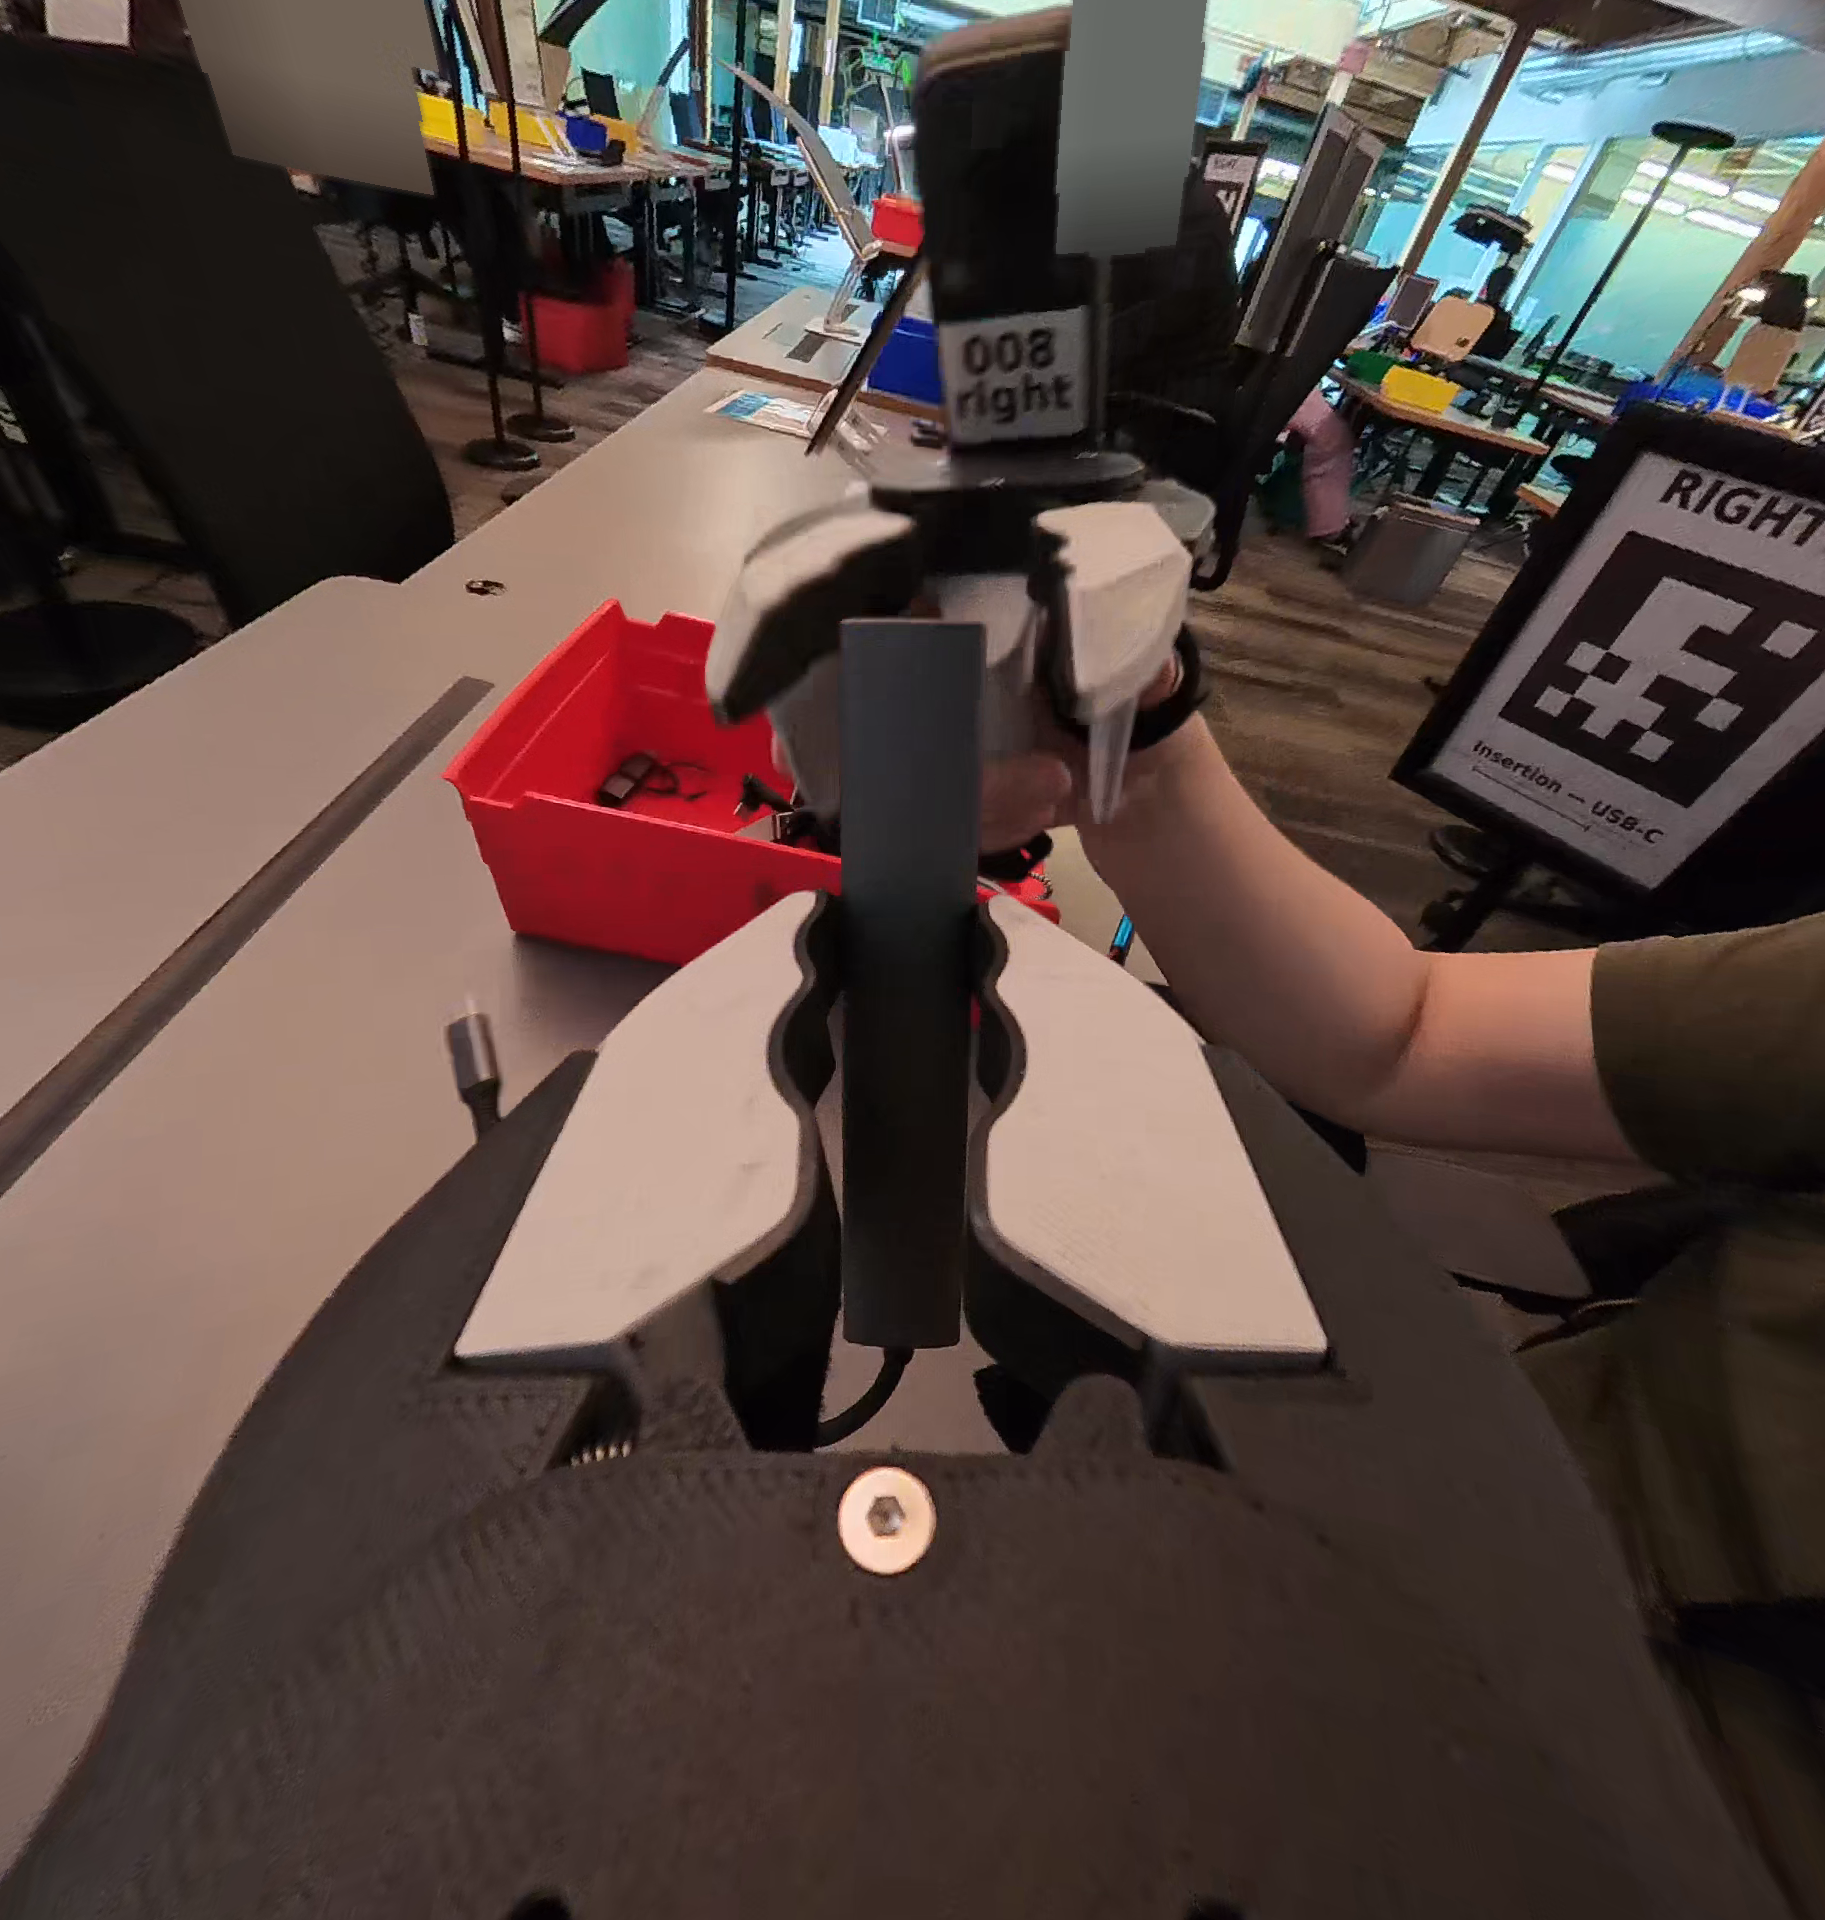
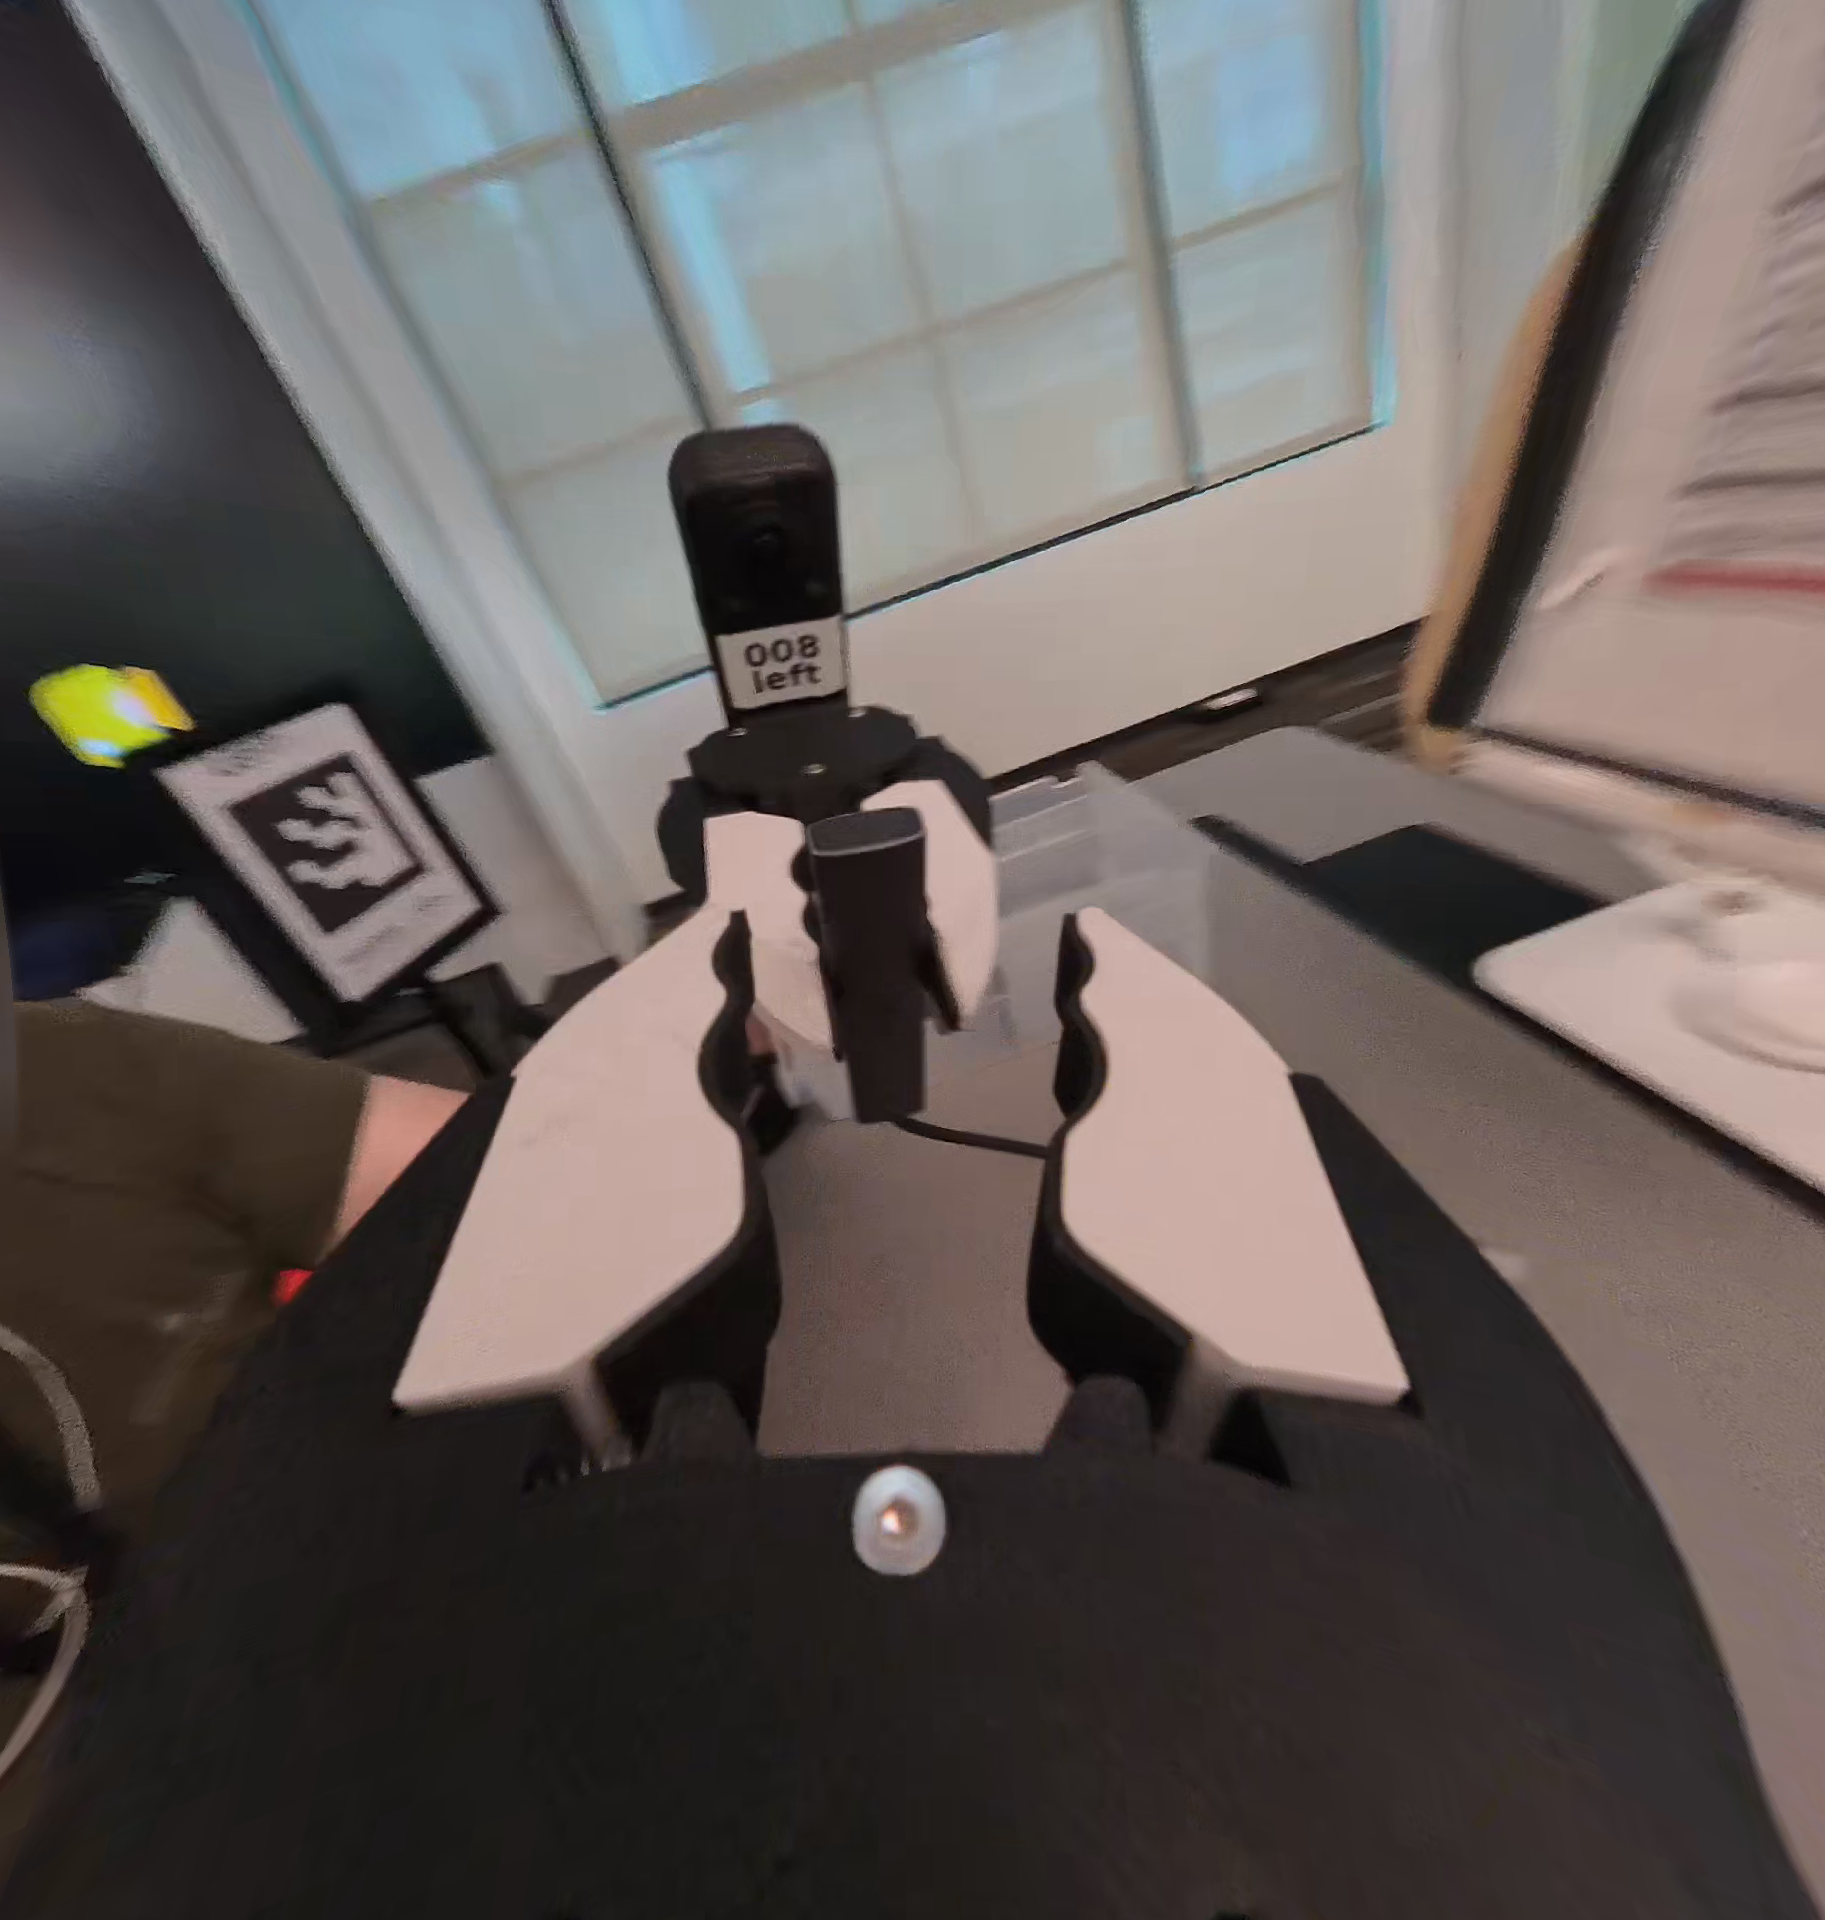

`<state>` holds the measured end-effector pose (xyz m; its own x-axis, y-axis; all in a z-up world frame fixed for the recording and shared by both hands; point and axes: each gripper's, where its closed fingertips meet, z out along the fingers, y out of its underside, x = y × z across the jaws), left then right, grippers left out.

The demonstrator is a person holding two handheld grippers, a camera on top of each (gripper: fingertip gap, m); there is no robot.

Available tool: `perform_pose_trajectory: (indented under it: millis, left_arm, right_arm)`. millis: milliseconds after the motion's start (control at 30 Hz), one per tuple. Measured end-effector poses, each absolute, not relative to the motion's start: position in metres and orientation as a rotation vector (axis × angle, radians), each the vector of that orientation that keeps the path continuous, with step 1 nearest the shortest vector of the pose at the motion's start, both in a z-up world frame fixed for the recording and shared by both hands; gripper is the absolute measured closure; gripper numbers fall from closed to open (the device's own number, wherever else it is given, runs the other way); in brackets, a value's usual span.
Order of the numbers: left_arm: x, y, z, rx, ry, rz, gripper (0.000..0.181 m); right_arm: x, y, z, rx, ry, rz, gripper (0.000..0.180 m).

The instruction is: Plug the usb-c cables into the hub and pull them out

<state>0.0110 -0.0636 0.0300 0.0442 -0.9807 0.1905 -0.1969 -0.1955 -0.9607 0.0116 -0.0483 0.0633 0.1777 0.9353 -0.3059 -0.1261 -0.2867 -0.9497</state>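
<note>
My left gripper (image 1: 903, 920) is shut on a long dark grey hub (image 1: 908, 1091), held above the grey table (image 1: 212, 935) and pointing forward. A thin black cable (image 1: 866, 1392) leaves the hub's near end. My right gripper (image 1: 918, 717) faces it from the far side, open and empty, its fingers either side of the hub's far end. In the right wrist view my right gripper (image 2: 903, 935) is open, and the hub (image 2: 872, 966) sits just beyond its tips in the left gripper (image 2: 866, 1029). A silver usb-c plug (image 1: 472, 1055) lies loose on the table, left of my left gripper.
A red bin (image 1: 596, 831) with loose cables stands on the table behind the hub. A person's arm (image 1: 1303, 997) comes in from the right. A marker sign on a stand (image 1: 1656, 707) is at the right. A clear box (image 2: 1084, 842) and a white tray (image 2: 1666, 1039) sit farther off. My left and right fingertips are right by each other.
</note>
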Motion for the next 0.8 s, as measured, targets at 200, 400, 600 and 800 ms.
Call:
perform_pose_trajectory:
  millis: [200, 400, 600, 800]
  left_arm:
    - [0.014, -0.064, 0.026, -1.513, 1.258, -1.217, 0.157]
    - [0.008, -0.07, 0.033, -1.51, 1.256, -1.307, 0.124]
    - [-0.015, -0.055, 0.047, -1.508, 1.152, -1.21, 0.114]
    - [-0.016, -0.051, 0.035, -1.564, 1.194, -1.127, 0.116]
  right_arm:
    - [-0.013, -0.053, 0.054, -1.366, -0.884, 1.407, 0.158]
    - [0.001, -0.05, 0.064, -1.345, -0.914, 1.19, 0.157]
    - [0.137, -0.025, 0.118, -1.22, -0.602, 0.64, 0.157]
    - [0.251, 0.04, 0.019, -1.62, -0.554, -0.002, 0.157]
